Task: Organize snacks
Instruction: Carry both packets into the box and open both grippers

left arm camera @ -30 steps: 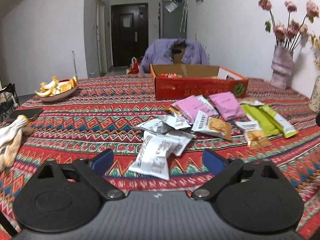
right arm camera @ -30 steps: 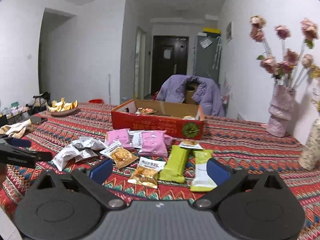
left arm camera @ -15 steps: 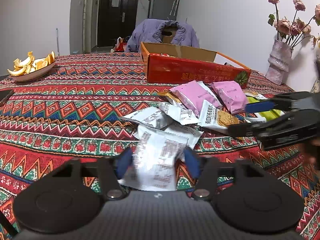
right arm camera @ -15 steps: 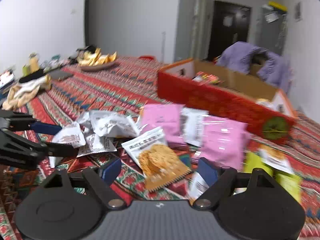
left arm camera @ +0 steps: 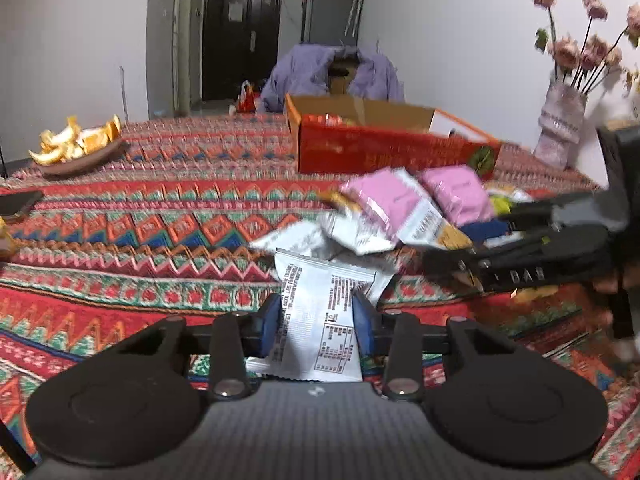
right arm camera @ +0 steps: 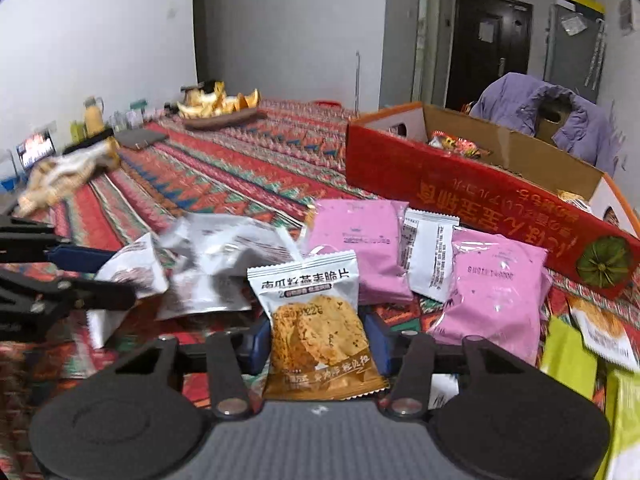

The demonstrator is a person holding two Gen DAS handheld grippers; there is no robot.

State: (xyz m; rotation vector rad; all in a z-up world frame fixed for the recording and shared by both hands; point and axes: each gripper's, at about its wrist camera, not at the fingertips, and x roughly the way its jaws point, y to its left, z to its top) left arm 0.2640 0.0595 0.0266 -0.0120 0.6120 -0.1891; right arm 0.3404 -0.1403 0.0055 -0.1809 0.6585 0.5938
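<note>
Left gripper (left arm camera: 317, 326) pinches a white packet (left arm camera: 320, 312); right gripper (right arm camera: 316, 340) clamps a cracker packet (right arm camera: 320, 320). Slick wrappers could slip en route to the red box (right arm camera: 480, 200) ahead.

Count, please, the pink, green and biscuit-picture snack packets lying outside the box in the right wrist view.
Pink packets: 2
Green packets: 2
Biscuit-picture packets: 2
Total: 6
</note>
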